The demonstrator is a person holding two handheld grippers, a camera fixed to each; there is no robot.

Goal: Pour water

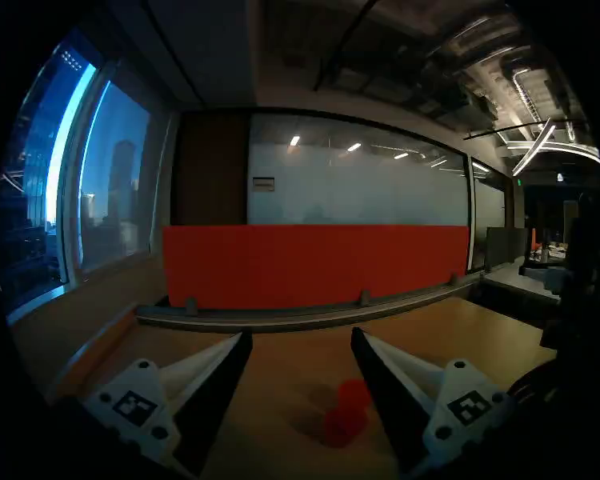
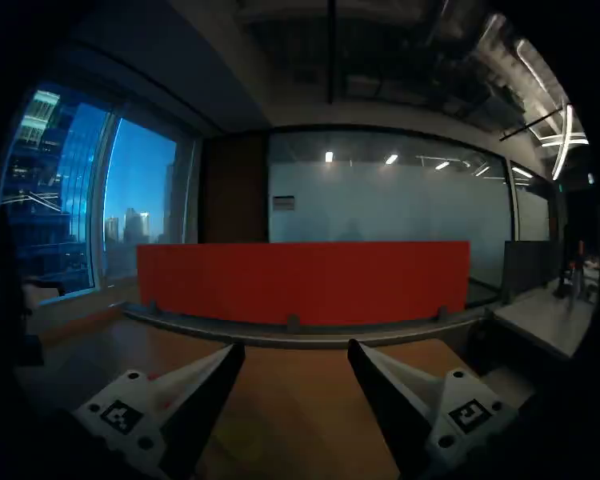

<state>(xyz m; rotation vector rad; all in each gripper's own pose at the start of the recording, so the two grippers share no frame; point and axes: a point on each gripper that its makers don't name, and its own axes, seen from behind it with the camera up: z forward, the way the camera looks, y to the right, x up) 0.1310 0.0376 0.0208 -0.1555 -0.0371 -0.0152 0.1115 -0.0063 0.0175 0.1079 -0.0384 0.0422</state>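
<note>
Though clear of them, red object between the spread left tongs.

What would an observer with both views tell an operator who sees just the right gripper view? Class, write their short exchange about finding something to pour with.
Operator: My table looks bare. Is there anything on it near the other gripper?
Observer: Yes. In the left gripper view, a red object sits on the wooden table. It is too blurred to tell what it is.
Operator: Is the left gripper holding it?
Observer: No. The left gripper is open, and the red object lies on the table in the gap between its fingers, ungripped.
</note>
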